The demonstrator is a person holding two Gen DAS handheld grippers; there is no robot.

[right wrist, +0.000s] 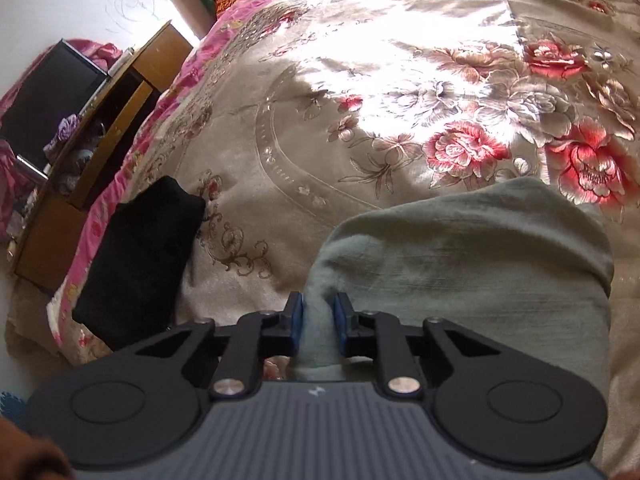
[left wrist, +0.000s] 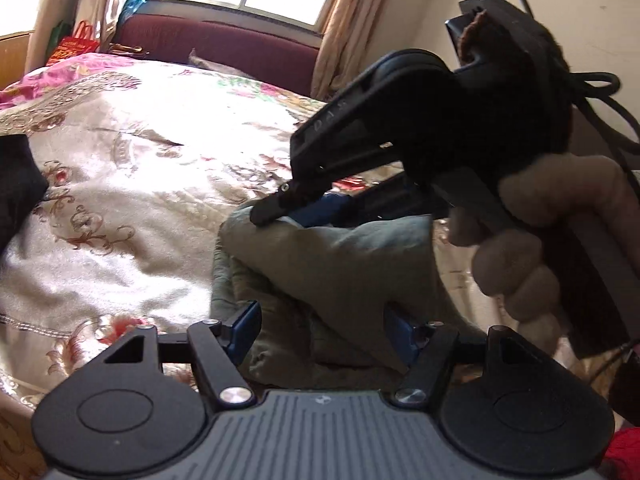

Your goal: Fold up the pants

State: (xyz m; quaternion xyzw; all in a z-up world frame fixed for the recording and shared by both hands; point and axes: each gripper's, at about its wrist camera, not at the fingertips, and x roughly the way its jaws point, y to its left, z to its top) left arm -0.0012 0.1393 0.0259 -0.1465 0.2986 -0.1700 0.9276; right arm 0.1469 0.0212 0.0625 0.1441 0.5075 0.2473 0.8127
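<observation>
Grey-green pants (left wrist: 340, 264) lie bunched and partly folded on a floral bedspread (left wrist: 120, 208). In the left wrist view my left gripper (left wrist: 322, 328) stands wide, its blue pads (left wrist: 246, 326) on either side of a thick hump of the pants, and I see no squeeze on the cloth. A hand holds the right gripper (left wrist: 288, 214) from the right, its tips down on the far top edge of the pants. The right wrist view shows my right gripper (right wrist: 319, 320) shut on a narrow fold of the pants (right wrist: 480, 260), pinched between the blue pads (right wrist: 295, 324).
A folded black garment (right wrist: 140, 260) lies on the bedspread (right wrist: 360, 100) to the left, near the bed's edge; it shows as a dark shape (left wrist: 16, 188). A wooden cabinet (right wrist: 100, 128) stands beside the bed. A maroon headboard (left wrist: 224, 44) and a curtained window are beyond.
</observation>
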